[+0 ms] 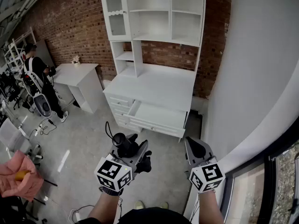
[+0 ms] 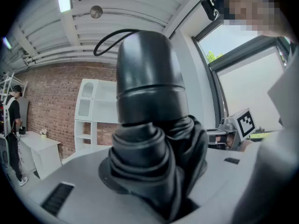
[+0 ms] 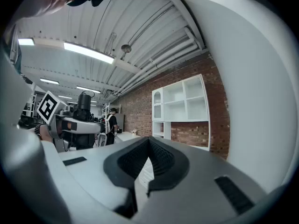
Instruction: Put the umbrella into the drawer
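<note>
Left tongs (image 1: 135,154) pinching the folded umbrella (image 2: 149,101) near, right tongs (image 3: 148,146) pressed together and empty: carry level toward the open drawer (image 1: 159,127) of the far white dresser (image 1: 154,85), keeping the grip firm and the strap (image 1: 108,132) clear.

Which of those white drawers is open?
The wide drawer, to the right of the stack of narrow ones. It alone is pulled out, showing its empty inside; the narrow ones are shut.
</note>
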A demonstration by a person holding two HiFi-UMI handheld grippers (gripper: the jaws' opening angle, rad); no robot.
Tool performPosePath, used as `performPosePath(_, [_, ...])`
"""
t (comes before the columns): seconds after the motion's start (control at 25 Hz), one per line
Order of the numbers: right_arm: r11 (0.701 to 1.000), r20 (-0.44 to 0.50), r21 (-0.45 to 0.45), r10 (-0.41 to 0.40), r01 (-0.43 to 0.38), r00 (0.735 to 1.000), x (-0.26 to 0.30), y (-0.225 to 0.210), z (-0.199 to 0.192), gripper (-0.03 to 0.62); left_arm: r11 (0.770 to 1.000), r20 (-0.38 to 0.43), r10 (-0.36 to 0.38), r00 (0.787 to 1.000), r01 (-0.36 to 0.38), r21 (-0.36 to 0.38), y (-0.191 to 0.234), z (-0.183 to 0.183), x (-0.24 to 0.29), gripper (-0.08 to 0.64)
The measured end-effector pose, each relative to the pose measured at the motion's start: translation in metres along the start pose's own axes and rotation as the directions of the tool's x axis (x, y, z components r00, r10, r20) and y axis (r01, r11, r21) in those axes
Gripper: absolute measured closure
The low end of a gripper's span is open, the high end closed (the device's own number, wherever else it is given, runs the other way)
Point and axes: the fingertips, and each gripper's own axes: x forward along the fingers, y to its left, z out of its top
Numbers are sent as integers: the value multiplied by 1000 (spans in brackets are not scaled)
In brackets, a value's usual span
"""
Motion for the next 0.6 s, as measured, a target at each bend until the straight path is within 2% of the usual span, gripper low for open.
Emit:
performPosePath(0.32, [999, 3, 43, 32, -32, 999, -10, 0, 10, 588, 1000, 5, 3, 1000, -3, -8, -10, 8, -5, 387])
performPosePath(0.6, [996, 36, 80, 25, -28, 999, -18, -15, 16, 588, 1000, 17, 22, 1000, -22, -10, -14, 11, -2, 387])
